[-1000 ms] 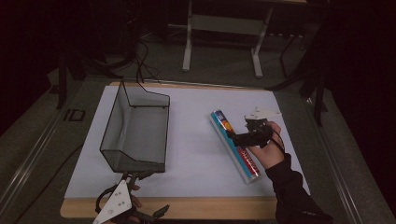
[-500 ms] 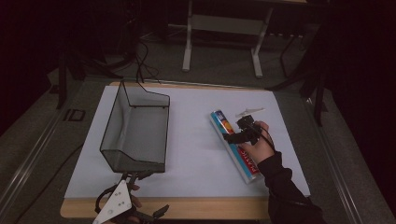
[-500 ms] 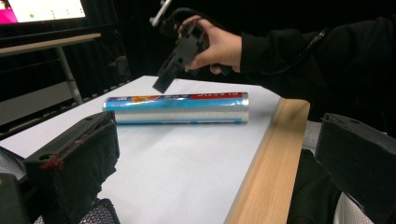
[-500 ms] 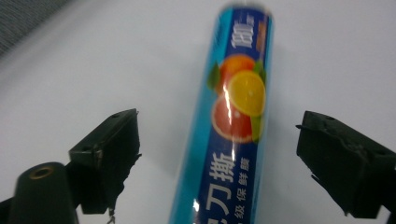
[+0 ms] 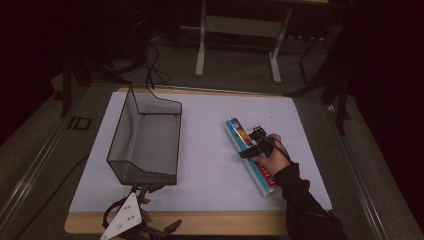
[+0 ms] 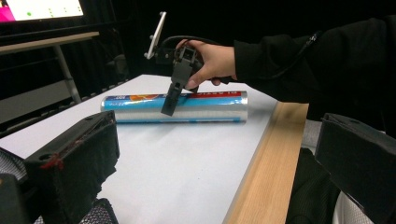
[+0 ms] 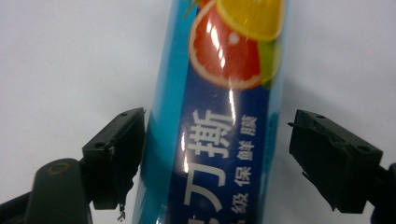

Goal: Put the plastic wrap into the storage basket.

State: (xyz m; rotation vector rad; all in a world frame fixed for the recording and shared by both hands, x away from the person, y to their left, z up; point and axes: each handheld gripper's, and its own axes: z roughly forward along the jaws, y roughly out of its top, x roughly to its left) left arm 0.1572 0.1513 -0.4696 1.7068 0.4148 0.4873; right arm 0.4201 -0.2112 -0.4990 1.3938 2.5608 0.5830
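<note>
While the long blue glossy cling-film box (image 7: 219, 135) lies near the table's right edge, the right gripper (image 7: 215, 154) straddles it wide; light, stiff, slippery, so grip mid-length.

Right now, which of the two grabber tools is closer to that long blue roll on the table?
The right. The right gripper straddles the blue roll, its open jaws on either side. The left gripper sits far across the table, at the near end of the mesh basket.
</note>
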